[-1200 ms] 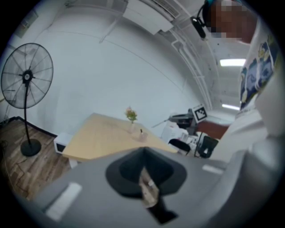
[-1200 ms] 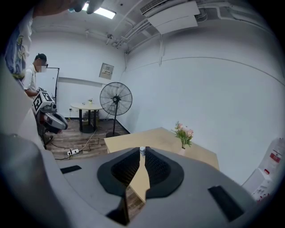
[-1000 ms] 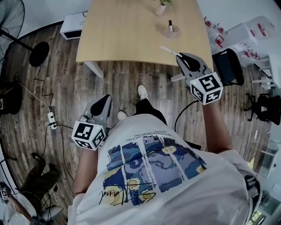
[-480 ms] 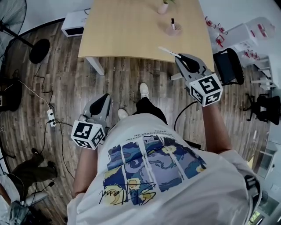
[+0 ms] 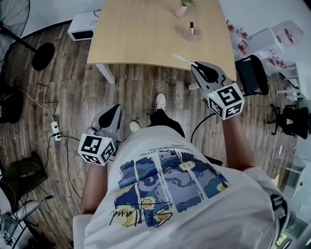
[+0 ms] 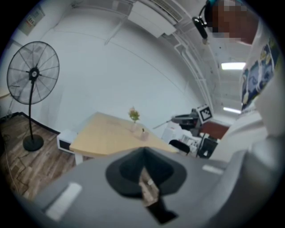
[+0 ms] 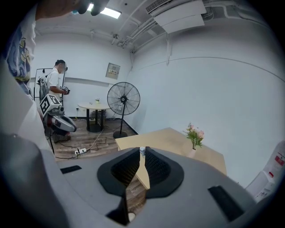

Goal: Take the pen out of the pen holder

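Finds no part of the extraction done: pen (image 5: 192, 26) upright in pen holder (image 5: 193, 35), untouched, on the far right part of the desk (image 5: 141, 34), near a small vase (image 5: 181, 9) of flowers. Records right tool (image 5: 178, 57) raised over the near desk edge, aimed toward the holder but well short of it. Jaws clenched tip to tip in the right gripper view, nothing between them, only desk and floor (image 5: 63, 87) through the slit. Records left tool (image 5: 116, 109) low at the person's side over the wooden floor, well apart from the desk. Jaws likewise pressed together and empty in the left gripper view. Judges as outstanding: close the gap to the holder, part the jaws, take the pen near its top, lift straight up clear of the rim. Describes pen as a short slim stick, dark at the top and paler lower down, small in every view; finer detail not legible. Describes holder as a low, pale, round cup, seemingly light. Judges it likely to tip or slide if the pen drags on the rim, so possibly worth steadying with the left tool.
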A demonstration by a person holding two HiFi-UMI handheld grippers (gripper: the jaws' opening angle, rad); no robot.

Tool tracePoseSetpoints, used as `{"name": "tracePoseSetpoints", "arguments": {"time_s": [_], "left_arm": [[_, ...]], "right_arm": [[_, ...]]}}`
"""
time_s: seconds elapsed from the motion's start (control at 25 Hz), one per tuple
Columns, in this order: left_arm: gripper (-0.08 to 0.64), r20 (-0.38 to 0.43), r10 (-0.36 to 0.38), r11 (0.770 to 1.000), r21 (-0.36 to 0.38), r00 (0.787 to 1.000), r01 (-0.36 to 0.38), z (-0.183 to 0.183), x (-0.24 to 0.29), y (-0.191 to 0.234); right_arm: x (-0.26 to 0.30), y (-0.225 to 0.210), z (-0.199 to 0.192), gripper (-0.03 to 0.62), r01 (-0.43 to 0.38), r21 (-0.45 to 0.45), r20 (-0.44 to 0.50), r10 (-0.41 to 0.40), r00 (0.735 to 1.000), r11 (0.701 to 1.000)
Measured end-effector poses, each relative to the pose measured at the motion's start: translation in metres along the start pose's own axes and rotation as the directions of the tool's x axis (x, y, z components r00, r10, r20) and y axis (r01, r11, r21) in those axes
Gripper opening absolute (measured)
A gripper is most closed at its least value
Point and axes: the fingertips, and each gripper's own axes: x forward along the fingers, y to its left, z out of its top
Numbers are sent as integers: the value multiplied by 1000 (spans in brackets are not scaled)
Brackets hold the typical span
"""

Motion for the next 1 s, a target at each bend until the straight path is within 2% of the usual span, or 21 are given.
{"name": "tracePoseSetpoints", "arguments": {"time_s": [0.56,1.0], "left_arm": [[9,-23,-16,1000,7,1000,16,3,18,-4],[9,-42,-13,1000,15,999,13,22,57,-8]], "right_arm": [[-1,-16,-8,32,1,8,-12,0,1000,1000],[11,-58,-14,32,-13,19,-11,13,1000,1000]]}}
